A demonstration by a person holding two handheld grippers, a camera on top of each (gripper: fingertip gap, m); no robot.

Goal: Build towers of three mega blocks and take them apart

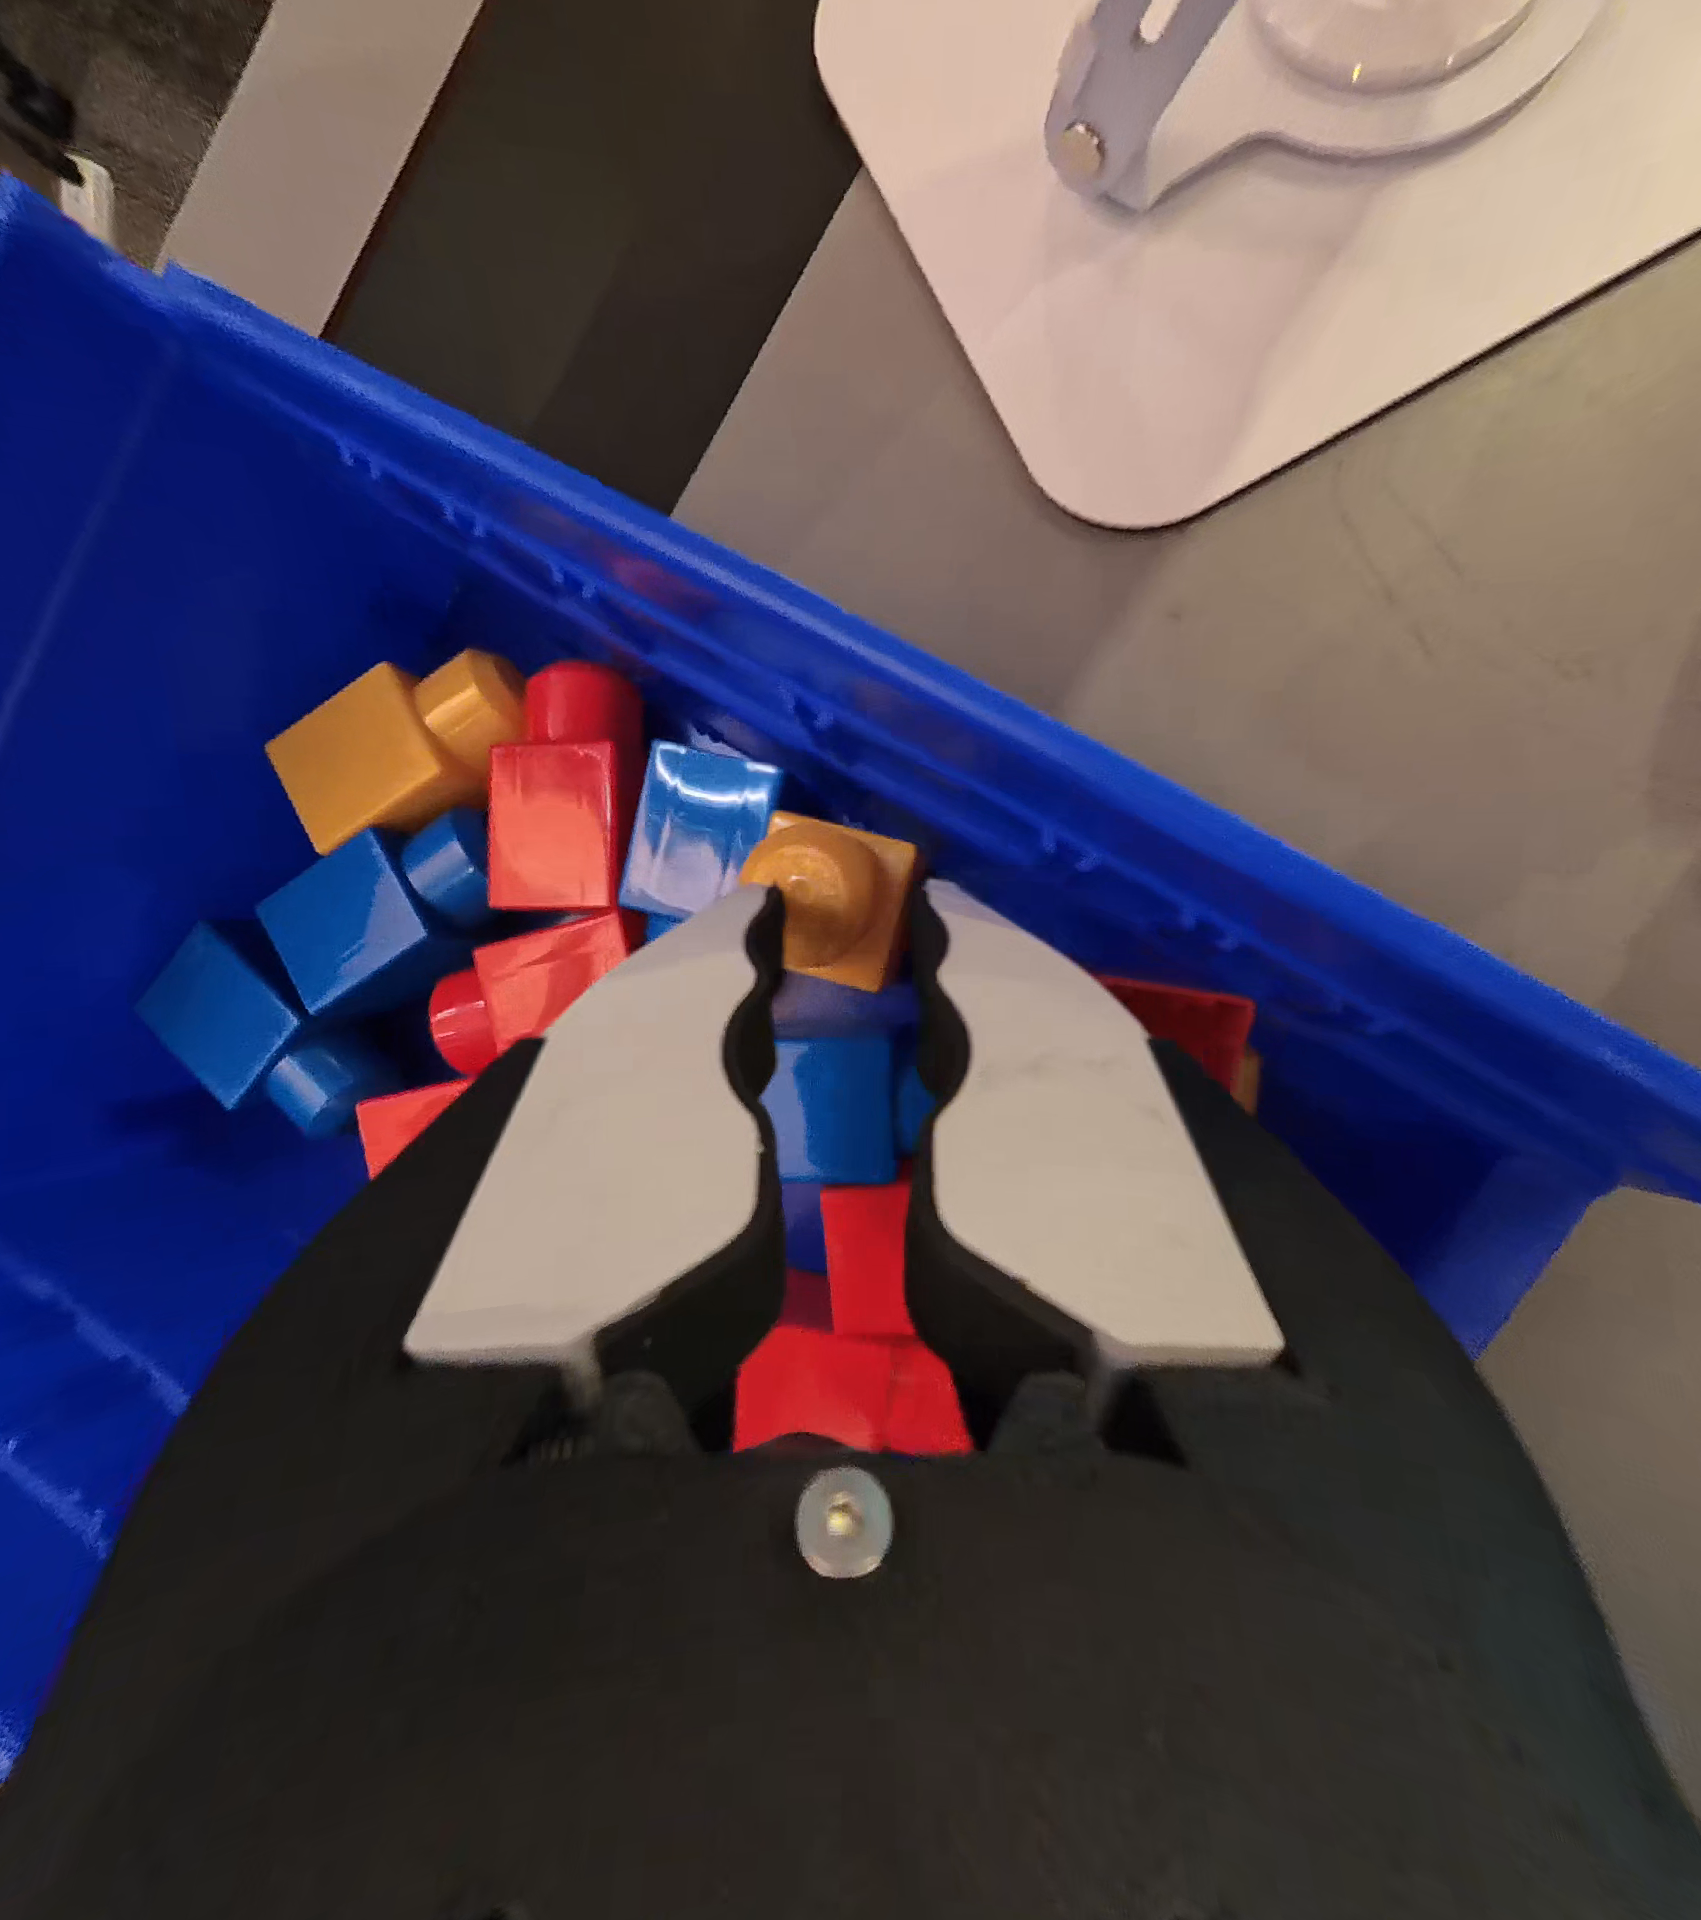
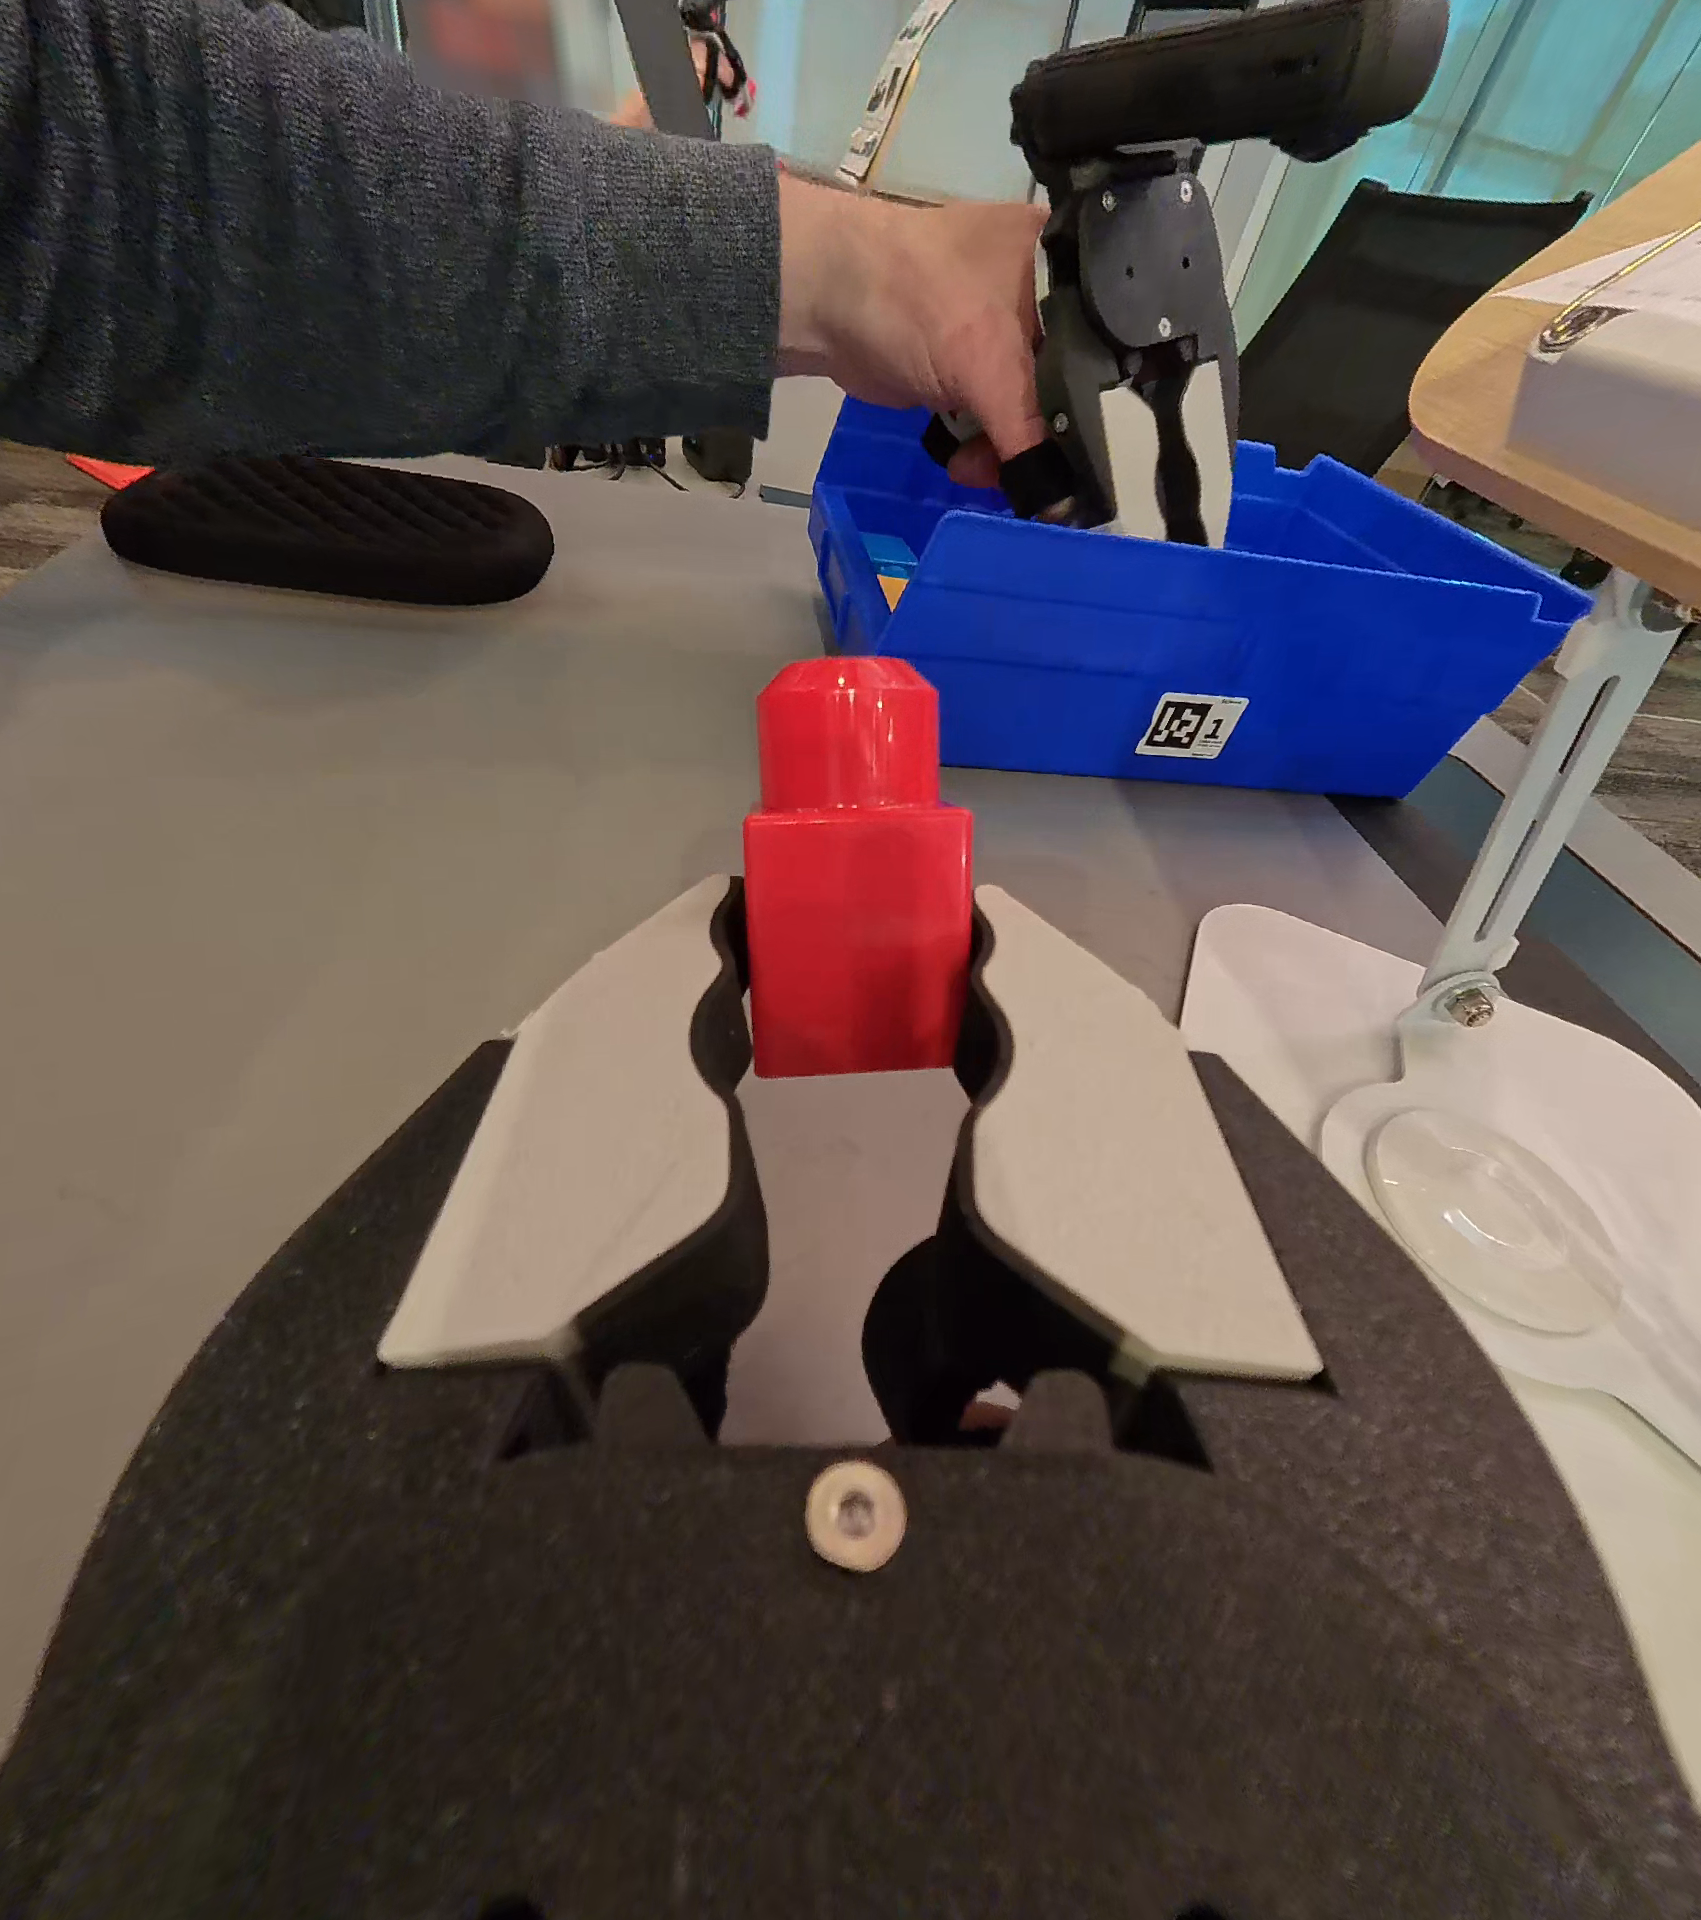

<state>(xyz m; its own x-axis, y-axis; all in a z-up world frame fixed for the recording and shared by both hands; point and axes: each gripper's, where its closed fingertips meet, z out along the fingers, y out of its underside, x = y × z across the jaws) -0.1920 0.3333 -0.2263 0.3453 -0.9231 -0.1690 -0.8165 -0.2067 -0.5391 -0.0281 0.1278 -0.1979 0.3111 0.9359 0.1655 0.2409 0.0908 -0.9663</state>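
Blocks are in two places. Nearest, the right gripper (image 2: 856, 971) clamps one red block (image 2: 856, 935) by its sides, upright with the stud on top, on or just above the grey table (image 2: 306, 831); I cannot tell if it touches. If the grip is too low or loosens, this block can tip when the next one is pressed on it.

Farther away, the left gripper (image 1: 841, 914) reaches down into the blue bin (image 1: 202, 571), where red, blue and yellow blocks lie in a loose pile. Its jaws are partly open around a yellow block (image 1: 841, 904) against the bin wall, not yet pressing it, I think. This block lies tilted with the stud toward the camera, so the fingers may catch only the round stud and slip. The wall is just beside the right finger and may block it. Neighbour blocks may be pinched or dragged up also.
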